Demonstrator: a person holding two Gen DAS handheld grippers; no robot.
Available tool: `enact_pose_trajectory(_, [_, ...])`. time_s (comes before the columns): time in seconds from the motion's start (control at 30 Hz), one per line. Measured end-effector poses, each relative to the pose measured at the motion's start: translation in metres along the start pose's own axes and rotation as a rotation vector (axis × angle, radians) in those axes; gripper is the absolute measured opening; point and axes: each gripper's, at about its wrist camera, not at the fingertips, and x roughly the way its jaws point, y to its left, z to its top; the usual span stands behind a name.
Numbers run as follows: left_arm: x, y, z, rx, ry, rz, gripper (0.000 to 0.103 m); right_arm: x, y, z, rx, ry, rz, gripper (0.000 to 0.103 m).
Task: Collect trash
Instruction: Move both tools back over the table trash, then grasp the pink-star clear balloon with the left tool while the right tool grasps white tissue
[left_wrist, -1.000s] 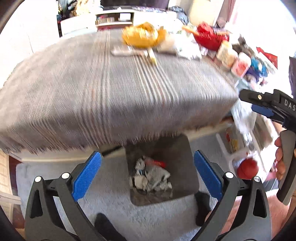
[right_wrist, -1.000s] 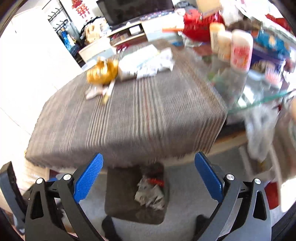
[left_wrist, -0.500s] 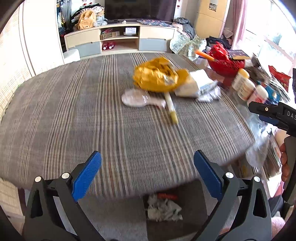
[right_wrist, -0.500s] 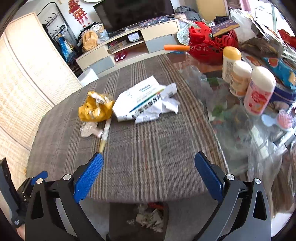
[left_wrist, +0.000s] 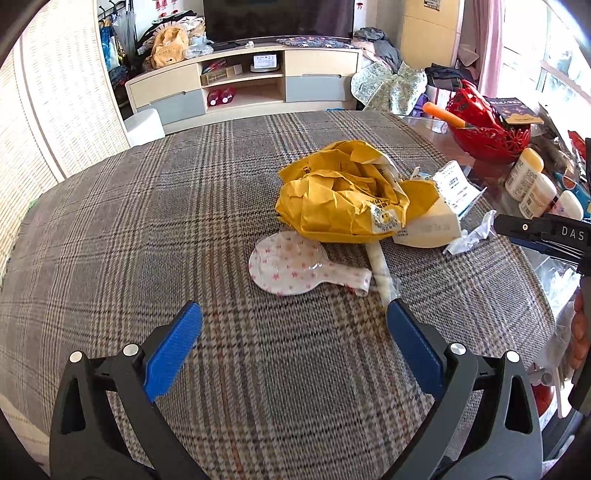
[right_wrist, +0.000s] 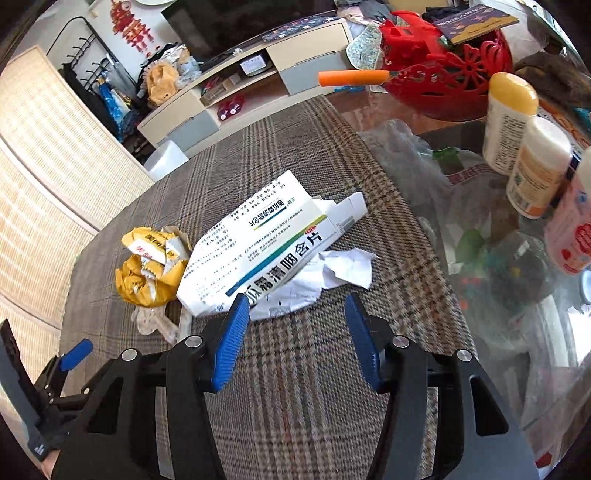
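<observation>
Both views have swung up from the bin on the floor, which showed crumpled paper already inside a second ago, and now look across the tabletop (left_wrist: 110, 229) with its checked cloth, the bin out of sight. Some trash seems collected, then, but a fair pile is left

Going left to right in the left wrist view: a flat, star-printed clear plastic piece (left_wrist: 295, 266) lies nearest, touching a pale stick-like wrapper (left_wrist: 380, 269) beside it. Just behind sits a crumpled yellow paper bag (left_wrist: 343, 195), and against its right side a white carton (left_wrist: 443, 210) with torn white paper (left_wrist: 472, 236) at its edge. None of this is picked up yet

Jars (right_wrist: 532, 147) and a red basket (right_wrist: 450, 85) stand on the glass at the far right; I judge they are not trash

The left hand-held gripper (left_wrist: 295, 339) hovers over bare cloth with its jaws spread wide and nothing between them; the plastic piece and the stick lie just ahead of its tips

The right hand-held gripper (right_wrist: 295, 332) has just been closing its jaws to roughly half their spread, yet nothing is between them. It touches no trash; its left pad (right_wrist: 229, 339) sits just in front of the carton and the torn paper, probably the next pieces to take
</observation>
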Motion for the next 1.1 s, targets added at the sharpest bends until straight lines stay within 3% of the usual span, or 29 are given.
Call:
enact_pose_trajectory(0.2, [0.021,0.000,0.012,-0.029,0.023,0.036,0.094,0.023,0.005,0.005,-0.005,0.009,-0.031,0.055])
enact_pose_trajectory(0.33, [0.033,0.000,0.021,-0.055,0.035,0.049,0.094,0.033,0.004,0.007,-0.012,0.021,-0.032,0.042])
enact_pose_trajectory(0.6, [0.063,-0.007,0.030,-0.044,0.088,0.091,0.094,0.041,0.011,0.011,-0.080,0.015,-0.039,0.034])
enact_pose_trajectory(0.67, [0.068,-0.006,0.032,-0.069,0.092,0.080,0.094,0.042,0.008,0.013,-0.080,0.011,-0.034,0.017])
enact_pose_trajectory(0.7, [0.069,-0.006,0.033,-0.081,0.094,0.073,0.094,0.042,0.007,0.014,-0.081,0.009,-0.040,0.015])
enact_pose_trajectory(1.1, [0.076,-0.006,0.018,-0.051,0.134,0.118,0.096,0.041,0.006,0.013,-0.080,0.016,-0.030,0.016])
